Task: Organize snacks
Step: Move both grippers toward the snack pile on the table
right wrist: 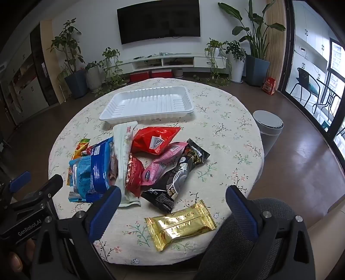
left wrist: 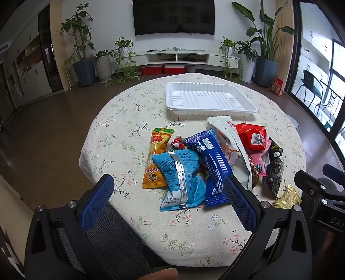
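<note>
Round counter under floral cloth [right wrist: 226, 133], white ribbed plastic tray [right wrist: 148, 103] empty at far side. Gold foil snack packet [right wrist: 181, 225] lies just ahead between right tongs [right wrist: 172, 200], long axis crosswise. Left tongs [left wrist: 170, 183] face the blue packets [left wrist: 183, 172]. Both tongs are held wide, nothing gripped.

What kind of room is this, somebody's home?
Most likely a home living room: a wall-mounted television hangs above a low white media console, potted plants line the wall, and snacks lie on a round table under a floral tablecloth.
</note>
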Available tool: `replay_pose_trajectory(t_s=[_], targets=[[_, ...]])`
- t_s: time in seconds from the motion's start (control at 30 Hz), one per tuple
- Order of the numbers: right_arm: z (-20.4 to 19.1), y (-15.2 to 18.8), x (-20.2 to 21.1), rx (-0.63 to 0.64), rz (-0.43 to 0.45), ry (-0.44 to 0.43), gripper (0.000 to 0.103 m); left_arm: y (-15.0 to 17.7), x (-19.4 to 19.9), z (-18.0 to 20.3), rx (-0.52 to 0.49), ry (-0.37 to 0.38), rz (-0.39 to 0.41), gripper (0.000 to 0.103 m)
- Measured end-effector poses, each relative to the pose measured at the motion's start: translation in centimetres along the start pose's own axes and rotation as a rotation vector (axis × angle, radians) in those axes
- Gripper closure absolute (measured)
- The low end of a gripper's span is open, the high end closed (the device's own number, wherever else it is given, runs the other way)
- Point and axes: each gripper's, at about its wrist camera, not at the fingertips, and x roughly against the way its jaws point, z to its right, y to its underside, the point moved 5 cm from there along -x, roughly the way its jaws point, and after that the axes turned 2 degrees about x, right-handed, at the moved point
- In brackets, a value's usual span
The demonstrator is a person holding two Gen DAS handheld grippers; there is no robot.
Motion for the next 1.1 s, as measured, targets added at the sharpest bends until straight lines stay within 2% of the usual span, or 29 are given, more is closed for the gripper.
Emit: replay_pose_trajectory(t_s=[0.53, 0.73, 0.8, 0.87, 0.93, 0.97, 1.03, 1.1], targets=[[0.0, 0.1, -0.1, 0.002, -0.006, -0.001, 0.003, 0.0, 0.0, 0.0, -0.005, -0.005, 0.003, 0.0], [0.3, 0.1, -0.3, 0.01, -0.01, 0.004, 0.003, 0.4, -0.3, -0.6, -0.014, -0.007, 0.03, 0.0], [0.4, 0.1, -0.5, 0.014, -0.021, -0.001, 0.003, 0.5, -0.2, -0.9, -0.01, 0.011, 0.047, 0.0], [0.4, 0.1, -0.5, 0.03, -0.04, -0.018, 0.003, 0.7, 0.0, -1.3, 0.004, 0.061, 0.055, 0.0], [0.6, 0.2, -0.2, 0.051, -0.054, -0.042, 0.005, 1.3, -0.2, -2.0, 0.038, 0.142, 0.017, 0.0], [0.7, 0.2, 0.1, 0.062, -0.059, -0.051, 0.005, 1.9, -0.7, -2.3, 0.043, 0.157, -0.031, 0.0], [1.3, 0.5, 0.5, 0.075, -0.075, -0.061, 0.005, 3.3, -1.5, -2.9, 0.012, 0.133, -0.095, 0.0], [2.2, 0.9, 0.5, 0.059, -0.102, -0.081, 0.005, 4.3, -1.6, -3.0, -0.024, 0.138, -0.086, 0.0]])
